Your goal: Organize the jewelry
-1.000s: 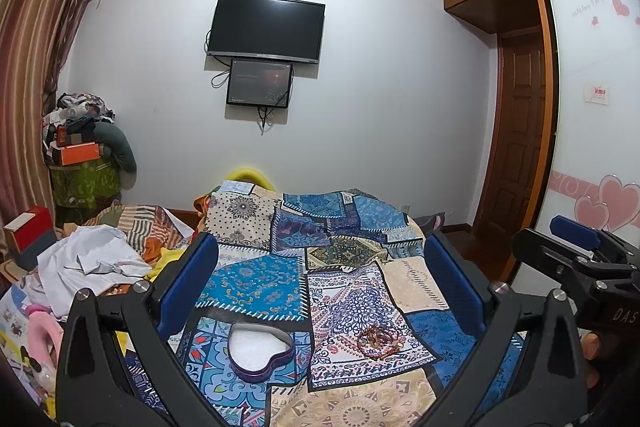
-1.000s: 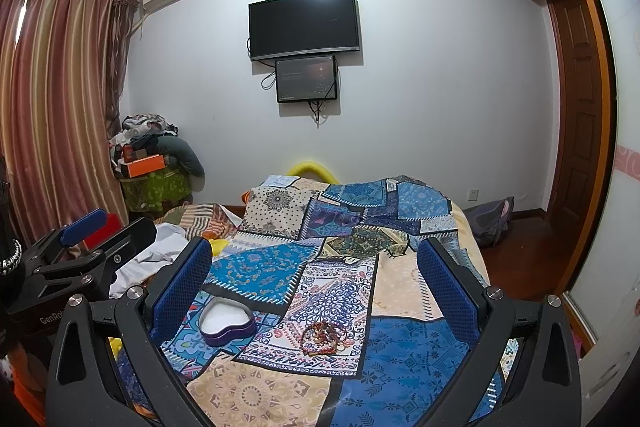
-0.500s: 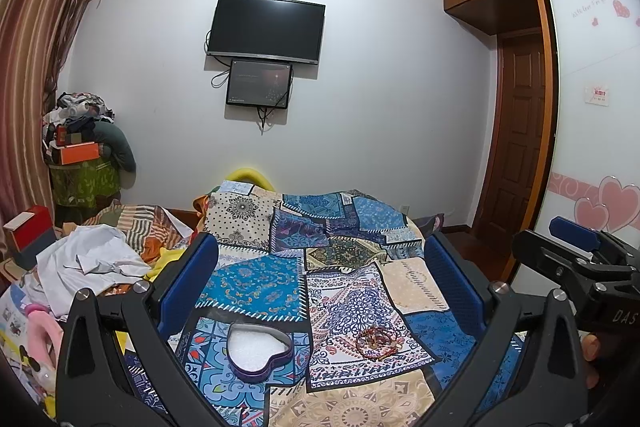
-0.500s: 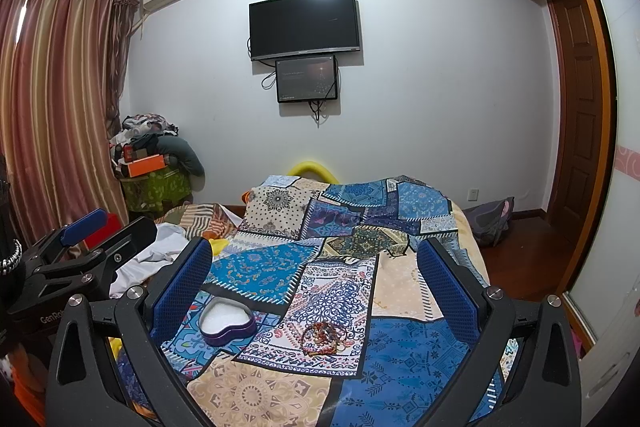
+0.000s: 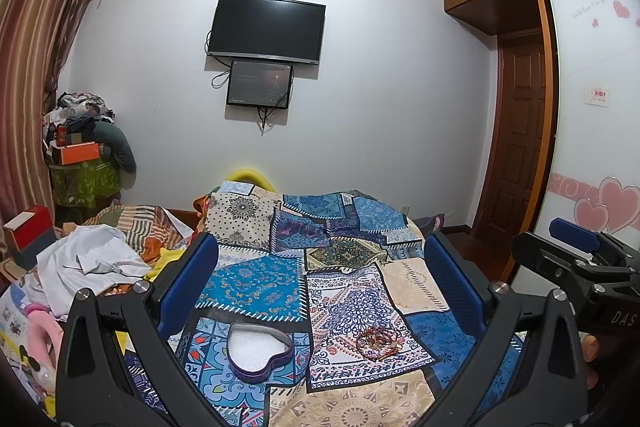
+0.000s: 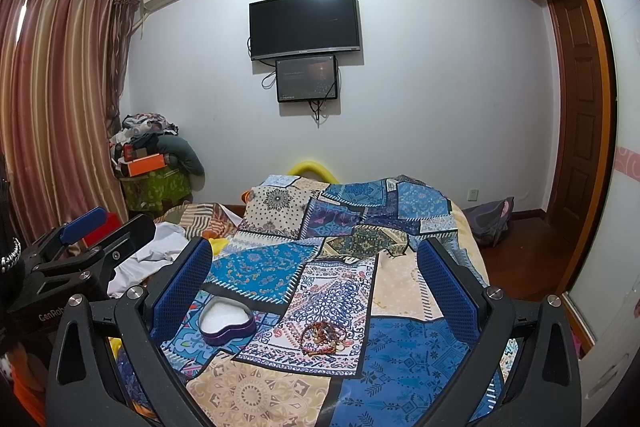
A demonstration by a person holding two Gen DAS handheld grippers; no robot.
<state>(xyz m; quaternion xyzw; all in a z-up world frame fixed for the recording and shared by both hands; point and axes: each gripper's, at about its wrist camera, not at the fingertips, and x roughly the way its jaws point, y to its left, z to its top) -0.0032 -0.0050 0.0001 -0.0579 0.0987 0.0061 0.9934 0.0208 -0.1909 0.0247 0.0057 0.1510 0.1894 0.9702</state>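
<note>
**Both grippers open over bed, jewelry untouched**

Left black two-finger gripper w/ blue pads (image 5: 320, 291) held above patchwork blue-and-beige bedspread (image 5: 256, 279), jaws wide apart, nothing between. Right black two-finger gripper w/ blue pads (image 6: 314, 283) same: spread wide, empty, also visible at right edge of left view. Purple heart-shaped tin w/ white lining (image 5: 259, 351) lies open on near part of bedspread, left of centre. Tangle of red-and-gold beaded bracelets (image 5: 377, 341) lies right of tin, near but apart, on blue-white patterned patch. Far wall: black wall-mounted TV (image 5: 266, 30) w/ smaller dark screen (image 5: 259, 84) just below. White crumpled cloth (image 5: 86, 263) at left of bed.
</note>
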